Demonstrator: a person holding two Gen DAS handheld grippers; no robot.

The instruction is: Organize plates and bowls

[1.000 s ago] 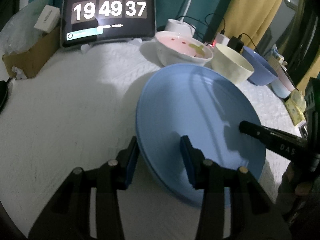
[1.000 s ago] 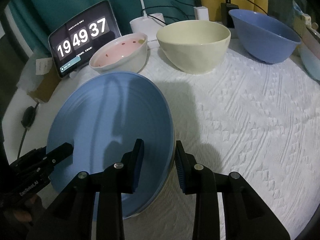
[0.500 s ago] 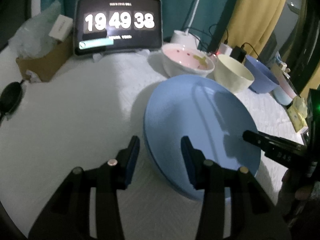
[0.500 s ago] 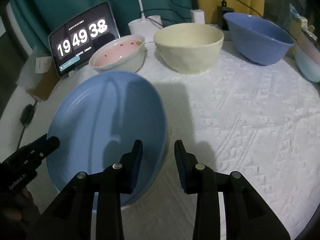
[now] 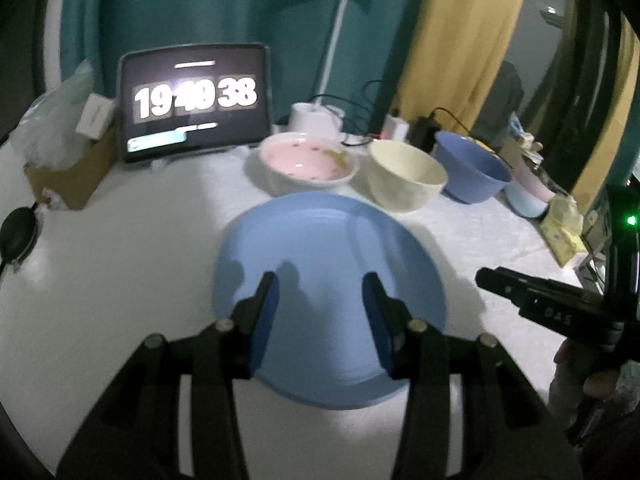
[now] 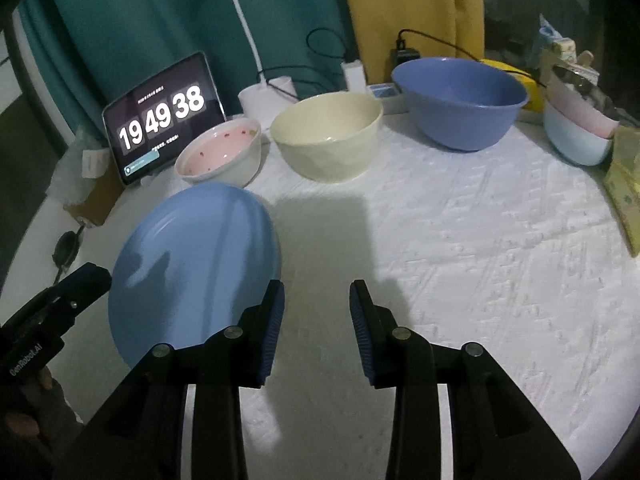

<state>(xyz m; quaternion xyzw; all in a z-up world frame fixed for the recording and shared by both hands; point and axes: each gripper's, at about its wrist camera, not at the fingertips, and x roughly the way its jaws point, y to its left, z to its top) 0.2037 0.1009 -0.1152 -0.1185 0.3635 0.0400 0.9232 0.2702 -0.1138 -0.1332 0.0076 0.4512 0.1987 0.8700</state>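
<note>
Blue plate (image 5: 328, 264) lying flat on tabletop (image 6: 480, 240); looking light, stiff, slick; pinching rim edge best. Left claw (image 5: 322, 312), right claw (image 6: 316, 312) both released, gripping nothing.

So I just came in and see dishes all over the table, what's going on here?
A person holds a tool in each hand, sorting dishes on a white-covered table. Neither grips anything: the left tool hangs open over the blue plate, which lies flat on the cloth, and the right tool is open beside it. Behind the plate stand a pink-lined bowl, a cream bowl and a blue bowl, unstacked.
</note>
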